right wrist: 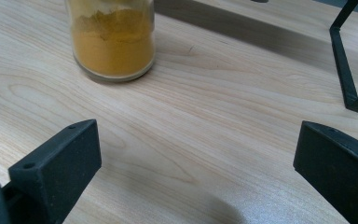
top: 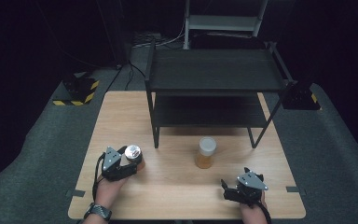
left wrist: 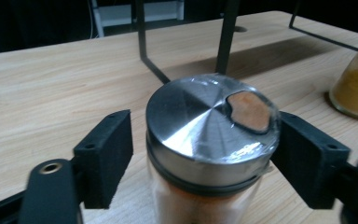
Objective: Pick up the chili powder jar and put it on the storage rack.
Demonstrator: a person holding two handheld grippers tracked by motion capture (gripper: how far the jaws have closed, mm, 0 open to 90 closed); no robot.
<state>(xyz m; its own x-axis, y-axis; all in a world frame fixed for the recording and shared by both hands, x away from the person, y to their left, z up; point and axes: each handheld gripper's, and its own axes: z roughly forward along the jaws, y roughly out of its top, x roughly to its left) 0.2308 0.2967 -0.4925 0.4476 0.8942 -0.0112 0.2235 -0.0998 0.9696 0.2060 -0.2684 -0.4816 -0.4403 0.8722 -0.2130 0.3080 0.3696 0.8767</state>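
Observation:
A glass jar with a shiny metal lid stands on the wooden table at the front left; it holds orange-red powder. My left gripper straddles it, open: the left pad stands a small gap off the lid and the right pad sits at its edge. A second jar, with a white lid and yellow-orange powder, stands mid-table. My right gripper is open over bare wood, to the right of that jar and nearer the front edge.
A black two-tier rack stands on the back half of the table; its front legs come down just behind both jars. Yellow-and-black striped bases sit on the grey floor beside the table.

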